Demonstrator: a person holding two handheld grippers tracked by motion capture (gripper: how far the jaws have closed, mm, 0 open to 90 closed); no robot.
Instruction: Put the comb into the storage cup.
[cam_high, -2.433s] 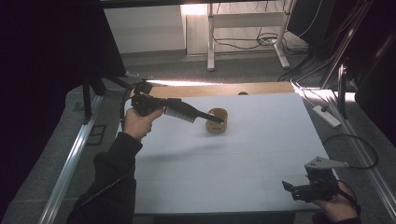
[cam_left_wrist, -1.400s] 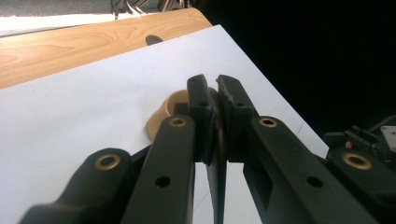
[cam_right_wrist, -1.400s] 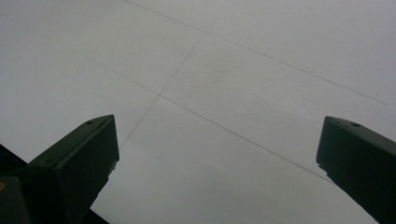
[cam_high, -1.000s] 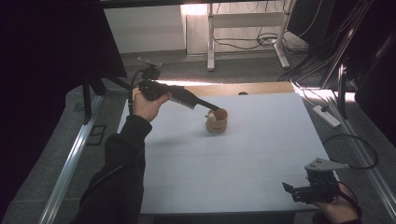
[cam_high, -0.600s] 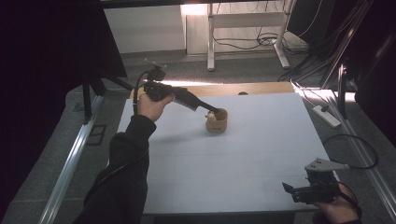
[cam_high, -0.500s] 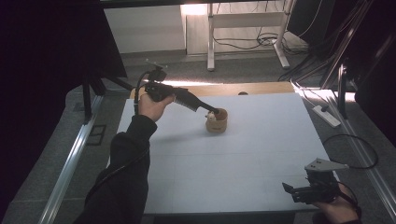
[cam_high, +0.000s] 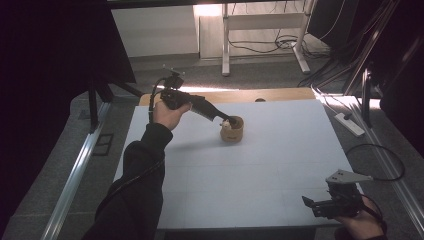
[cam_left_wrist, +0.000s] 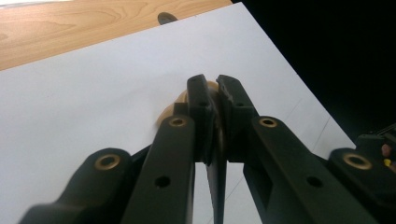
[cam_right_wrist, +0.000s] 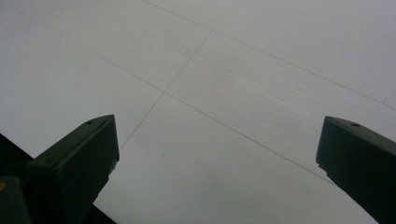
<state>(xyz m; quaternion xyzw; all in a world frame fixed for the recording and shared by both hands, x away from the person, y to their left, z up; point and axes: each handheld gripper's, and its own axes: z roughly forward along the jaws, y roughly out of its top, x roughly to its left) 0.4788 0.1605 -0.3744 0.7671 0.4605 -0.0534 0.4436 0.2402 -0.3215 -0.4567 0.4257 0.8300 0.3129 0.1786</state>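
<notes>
A small round wooden cup (cam_high: 233, 133) stands upright on the white table sheet (cam_high: 250, 175), left of centre and toward the far side. My left gripper (cam_high: 225, 121) reaches in from the left and slopes down to the cup's rim, shut on a small pale thing whose kind I cannot tell. In the left gripper view its jaws (cam_left_wrist: 211, 86) are pressed together, with the tan cup (cam_left_wrist: 164, 116) mostly hidden behind them. At the near right corner my right gripper (cam_high: 308, 203) is held low over the sheet, open, and its jaws (cam_right_wrist: 215, 154) stand wide apart over bare white surface.
A strip of bare wooden tabletop (cam_high: 280, 95) runs along the far edge of the sheet, with a small dark knob (cam_high: 259, 100) on it. A power strip (cam_high: 350, 125) and cables lie on the floor to the right. Table legs stand beyond the far edge.
The left hand has drifted toward the far side and slightly right, so the gripper slopes down more steeply to the cup. Its tip stays at the cup. The right gripper has kept still.
</notes>
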